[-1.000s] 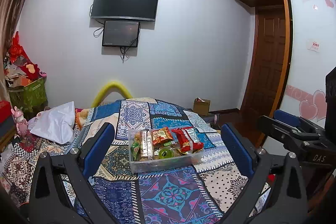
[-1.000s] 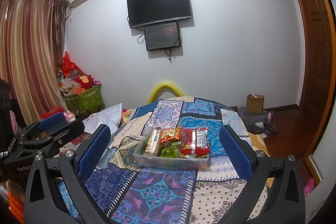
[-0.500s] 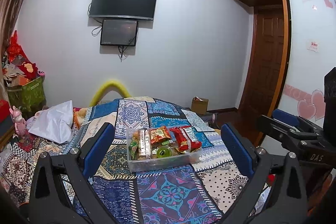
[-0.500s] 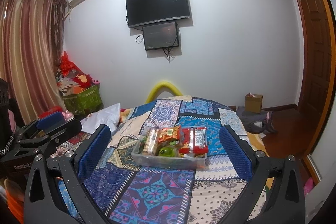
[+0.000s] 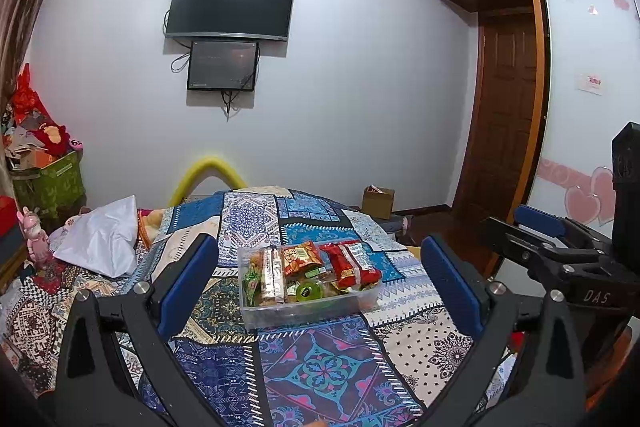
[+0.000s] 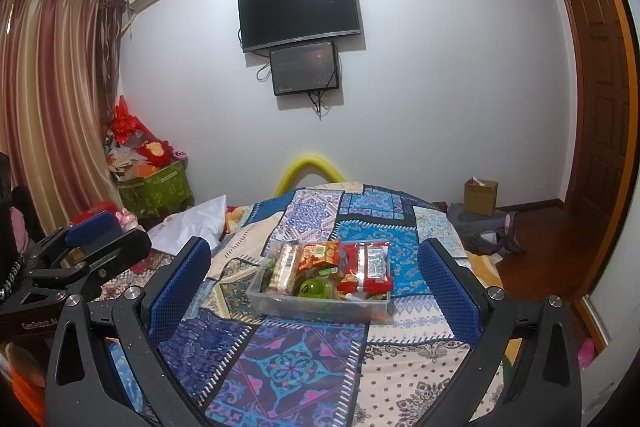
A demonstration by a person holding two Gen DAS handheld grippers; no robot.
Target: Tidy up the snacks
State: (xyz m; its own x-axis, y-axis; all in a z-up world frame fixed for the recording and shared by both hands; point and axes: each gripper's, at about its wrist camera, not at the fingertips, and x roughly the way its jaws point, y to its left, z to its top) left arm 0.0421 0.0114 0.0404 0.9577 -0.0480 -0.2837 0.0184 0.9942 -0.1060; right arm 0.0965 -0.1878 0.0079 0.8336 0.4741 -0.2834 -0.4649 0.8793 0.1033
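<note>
A clear plastic bin (image 5: pixel 308 309) (image 6: pixel 316 303) full of snacks stands on the patterned blanket (image 5: pixel 320 359) (image 6: pixel 304 359) on a bed. In it lie red packets (image 5: pixel 352 263) (image 6: pixel 368 265), an orange packet (image 5: pixel 300 257), a striped bar (image 5: pixel 272 275) and a green cup (image 5: pixel 306 291) (image 6: pixel 312 287). My left gripper (image 5: pixel 320 279) is open and empty, held back from the bin. My right gripper (image 6: pixel 316 279) is open and empty too, also short of the bin. Each gripper shows at the edge of the other's view.
A white pillow (image 5: pixel 104 243) and toys lie at the bed's left. A green box (image 6: pixel 154 187) of clutter stands by the curtain. A cardboard box (image 6: pixel 480 195) sits on the floor by the wooden door (image 5: pixel 504 115). Two screens (image 5: pixel 230 7) hang on the wall.
Both grippers have drawn slightly back and up, so the bin sits a little lower and smaller in view. Both stay open.
</note>
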